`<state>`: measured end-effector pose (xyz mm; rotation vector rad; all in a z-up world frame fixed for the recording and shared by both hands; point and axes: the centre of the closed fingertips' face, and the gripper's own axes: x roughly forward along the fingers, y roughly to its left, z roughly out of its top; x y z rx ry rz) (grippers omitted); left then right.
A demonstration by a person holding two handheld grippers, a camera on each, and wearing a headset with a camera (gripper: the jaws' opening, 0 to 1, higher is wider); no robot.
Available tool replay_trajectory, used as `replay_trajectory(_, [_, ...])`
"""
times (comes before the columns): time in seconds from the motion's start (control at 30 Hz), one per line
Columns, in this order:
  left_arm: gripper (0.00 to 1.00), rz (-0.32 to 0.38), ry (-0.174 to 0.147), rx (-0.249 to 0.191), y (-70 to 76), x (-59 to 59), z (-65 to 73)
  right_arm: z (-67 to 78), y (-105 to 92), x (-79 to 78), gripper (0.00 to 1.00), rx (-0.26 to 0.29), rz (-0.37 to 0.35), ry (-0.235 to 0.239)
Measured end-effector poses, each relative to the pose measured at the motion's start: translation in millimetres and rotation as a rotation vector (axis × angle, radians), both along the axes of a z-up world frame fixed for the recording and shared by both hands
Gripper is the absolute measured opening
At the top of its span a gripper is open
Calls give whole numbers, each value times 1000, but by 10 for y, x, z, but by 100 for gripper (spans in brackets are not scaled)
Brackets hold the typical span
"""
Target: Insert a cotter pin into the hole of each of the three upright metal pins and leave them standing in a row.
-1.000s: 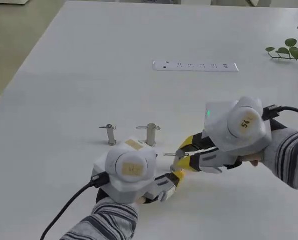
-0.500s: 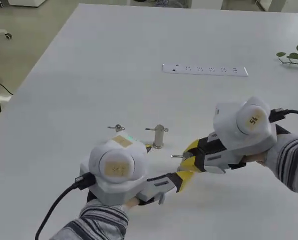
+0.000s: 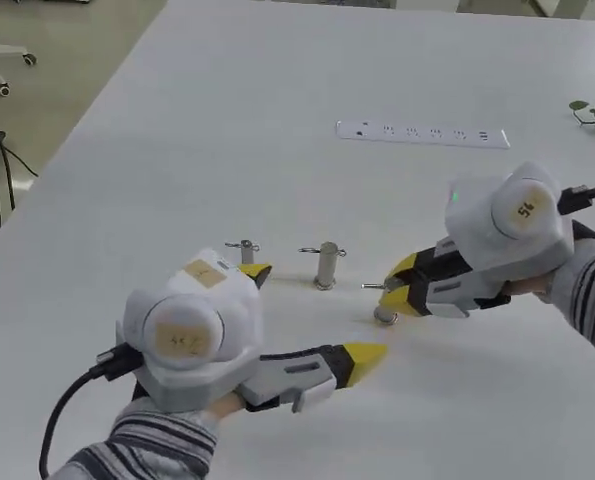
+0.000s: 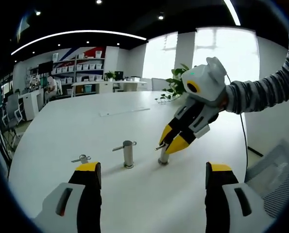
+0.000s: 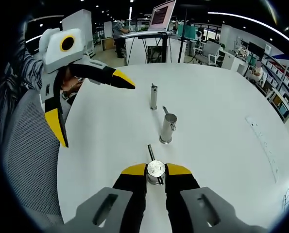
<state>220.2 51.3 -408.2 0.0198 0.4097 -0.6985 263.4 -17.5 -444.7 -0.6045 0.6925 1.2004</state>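
Change since 0.5 s ago: left gripper has backed off from the right pin, jaws wide apart, holding nothing. Left pin and middle pin stand upright, each carrying a cotter pin. Right pin stands on the table, also pinned, slightly nearer than the other 2, with the right gripper clamped on it. Judgement: 3 of 3 fitted; release and alignment remain.

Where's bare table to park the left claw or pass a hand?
Free: the stretch between the middle pin and the power strip; also left of the left pin. Crowded: in front of the row, where the open left claw faces the right claw shut on the third pin.
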Motion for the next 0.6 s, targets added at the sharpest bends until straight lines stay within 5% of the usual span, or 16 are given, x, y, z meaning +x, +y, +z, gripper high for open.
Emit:
replay_trajectory(0.47, [94,89,-9,29,557,56,22,-20,-79,264,8,-31,-11,-1])
replay_trajectory(0.6, [98,104,-16,-33,598,58,63,-29,-103,314,8,-29,-23,11])
